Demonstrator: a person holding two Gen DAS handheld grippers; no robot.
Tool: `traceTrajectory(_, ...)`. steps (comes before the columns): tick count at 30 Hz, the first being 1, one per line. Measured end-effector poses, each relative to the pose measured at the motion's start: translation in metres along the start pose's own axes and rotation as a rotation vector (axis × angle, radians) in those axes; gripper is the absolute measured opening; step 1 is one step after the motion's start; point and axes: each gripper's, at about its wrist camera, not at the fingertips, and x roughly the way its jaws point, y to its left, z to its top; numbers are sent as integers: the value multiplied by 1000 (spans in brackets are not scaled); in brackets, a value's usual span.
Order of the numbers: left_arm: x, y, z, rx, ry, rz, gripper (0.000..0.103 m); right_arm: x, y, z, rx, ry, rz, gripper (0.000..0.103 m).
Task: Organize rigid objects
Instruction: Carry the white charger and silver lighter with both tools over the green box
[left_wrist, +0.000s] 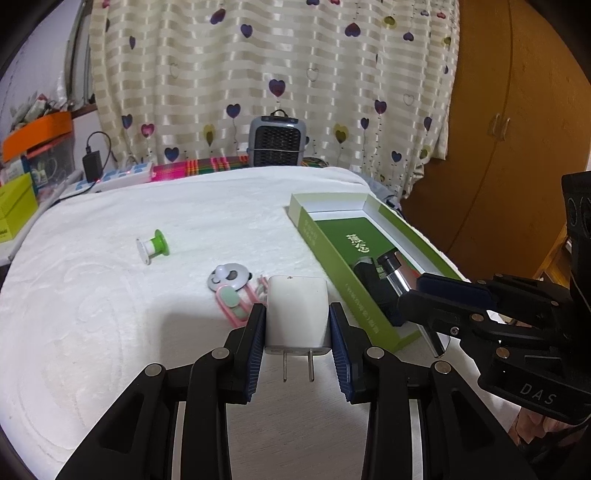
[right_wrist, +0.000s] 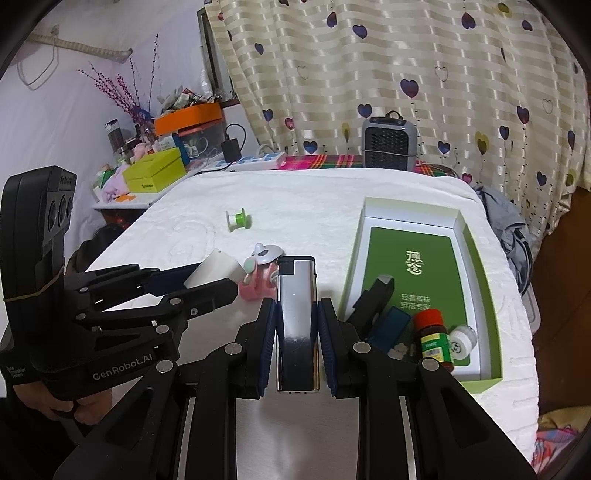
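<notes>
Over the white-covered table (left_wrist: 110, 314), the left gripper (left_wrist: 297, 325) pinches a light, smooth white charger (left_wrist: 297, 314) by its flat sides while the right gripper (right_wrist: 297, 347) clamps a slippery chrome lighter (right_wrist: 297, 325) mid-body, beside the green box (right_wrist: 484, 266).

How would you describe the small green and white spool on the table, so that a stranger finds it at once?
Start from the table covered by a white towel, with the open green box on its right side. Look left and far across the bare cloth: the spool lies there alone on its side. Unlike the grey and pink items nearby, it has one green flange and one white.
</notes>
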Motion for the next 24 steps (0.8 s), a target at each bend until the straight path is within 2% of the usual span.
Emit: traceTrajectory(24, 21, -36, 8, 38, 12, -67, 32, -8, -45, -5, 80, -19, -40, 24)
